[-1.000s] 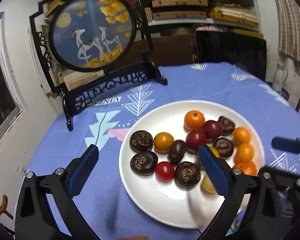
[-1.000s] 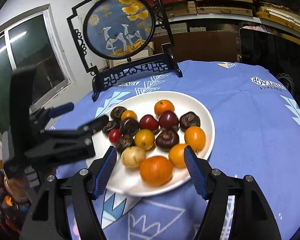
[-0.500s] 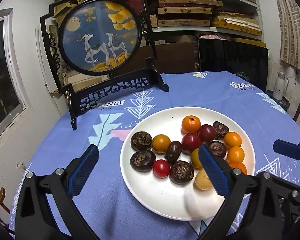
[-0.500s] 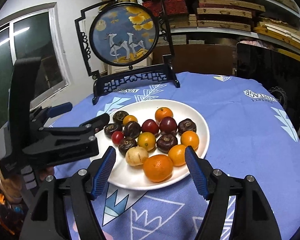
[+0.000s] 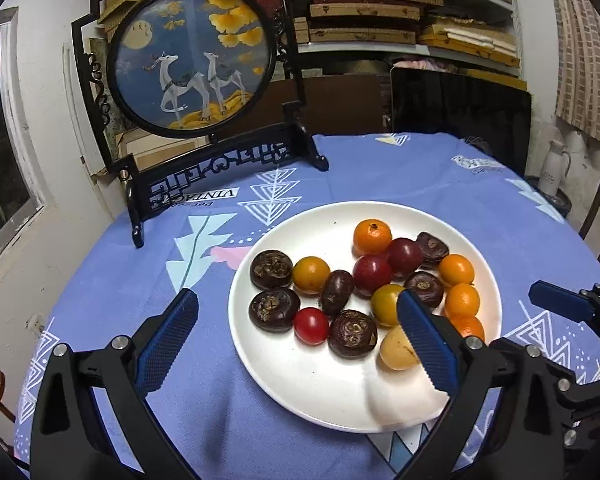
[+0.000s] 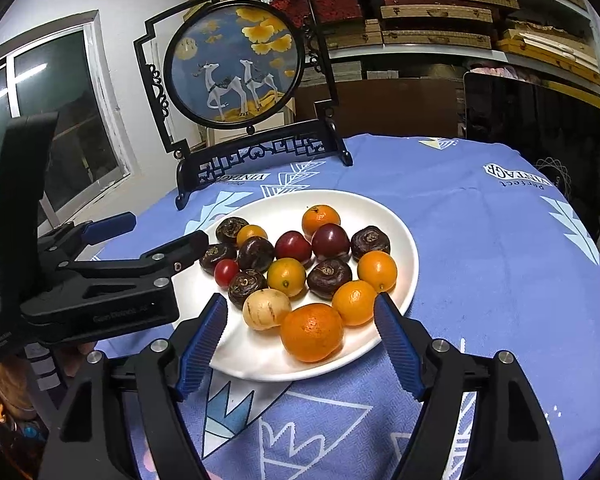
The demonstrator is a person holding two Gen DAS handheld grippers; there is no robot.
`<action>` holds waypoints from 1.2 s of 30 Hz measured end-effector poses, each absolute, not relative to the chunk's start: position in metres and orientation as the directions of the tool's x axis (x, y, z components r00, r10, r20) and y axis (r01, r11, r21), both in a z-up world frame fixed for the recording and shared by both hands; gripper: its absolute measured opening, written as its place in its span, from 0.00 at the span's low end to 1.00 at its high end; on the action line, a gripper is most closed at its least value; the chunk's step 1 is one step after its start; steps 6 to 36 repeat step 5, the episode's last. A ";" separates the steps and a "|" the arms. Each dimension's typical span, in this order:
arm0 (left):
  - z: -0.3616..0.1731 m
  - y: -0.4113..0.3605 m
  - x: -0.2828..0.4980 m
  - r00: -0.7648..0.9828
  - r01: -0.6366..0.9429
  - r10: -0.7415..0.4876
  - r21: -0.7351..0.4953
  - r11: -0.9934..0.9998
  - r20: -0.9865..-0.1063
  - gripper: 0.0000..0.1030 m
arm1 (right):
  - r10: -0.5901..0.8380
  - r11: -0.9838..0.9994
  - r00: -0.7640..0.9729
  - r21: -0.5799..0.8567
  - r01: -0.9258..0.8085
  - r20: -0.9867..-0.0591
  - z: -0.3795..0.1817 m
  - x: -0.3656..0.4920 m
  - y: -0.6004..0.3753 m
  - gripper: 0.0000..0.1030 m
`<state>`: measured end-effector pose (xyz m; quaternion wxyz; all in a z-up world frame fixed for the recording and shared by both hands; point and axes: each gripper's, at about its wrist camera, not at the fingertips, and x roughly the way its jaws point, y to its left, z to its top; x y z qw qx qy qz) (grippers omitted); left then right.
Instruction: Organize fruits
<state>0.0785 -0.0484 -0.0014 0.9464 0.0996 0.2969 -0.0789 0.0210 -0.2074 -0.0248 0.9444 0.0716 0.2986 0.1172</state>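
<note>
Since both your left gripper (image 5: pixel 296 332) and right gripper (image 6: pixel 300 344) hang spread and empty, grab the big orange (image 6: pixel 312 332) round its middle; it's firm but rolls easily off the plate (image 6: pixel 408 240).

Both grippers — left gripper (image 5: pixel 296 338), right gripper (image 6: pixel 300 342) — have black frames, ribbed blue pads, silver screws.

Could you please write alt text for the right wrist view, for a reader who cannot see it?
A white plate of mixed fruit sits on a blue patterned tablecloth, framed by the open right claw, with a large orange nearest. The left claw, also open, reaches in from the left; a round deer screen stands behind.
</note>
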 end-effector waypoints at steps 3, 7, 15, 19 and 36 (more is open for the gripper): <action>0.000 -0.047 0.078 0.813 0.210 -0.100 0.129 0.969 -0.573 0.95 | 0.269 0.961 0.795 0.212 -0.180 -0.543 -0.026 0.021 -0.207 0.77; -0.001 -0.046 0.079 0.813 0.206 -0.098 0.126 0.970 -0.574 0.95 | 0.270 0.960 0.797 0.215 -0.179 -0.540 -0.026 0.021 -0.208 0.78; -0.001 -0.046 0.079 0.813 0.206 -0.098 0.126 0.970 -0.574 0.95 | 0.270 0.960 0.797 0.215 -0.179 -0.540 -0.026 0.021 -0.208 0.78; -0.001 -0.046 0.079 0.813 0.206 -0.098 0.126 0.970 -0.574 0.95 | 0.270 0.960 0.797 0.215 -0.179 -0.540 -0.026 0.021 -0.208 0.78; -0.001 -0.046 0.079 0.813 0.206 -0.098 0.126 0.970 -0.574 0.95 | 0.270 0.960 0.797 0.215 -0.179 -0.540 -0.026 0.021 -0.208 0.78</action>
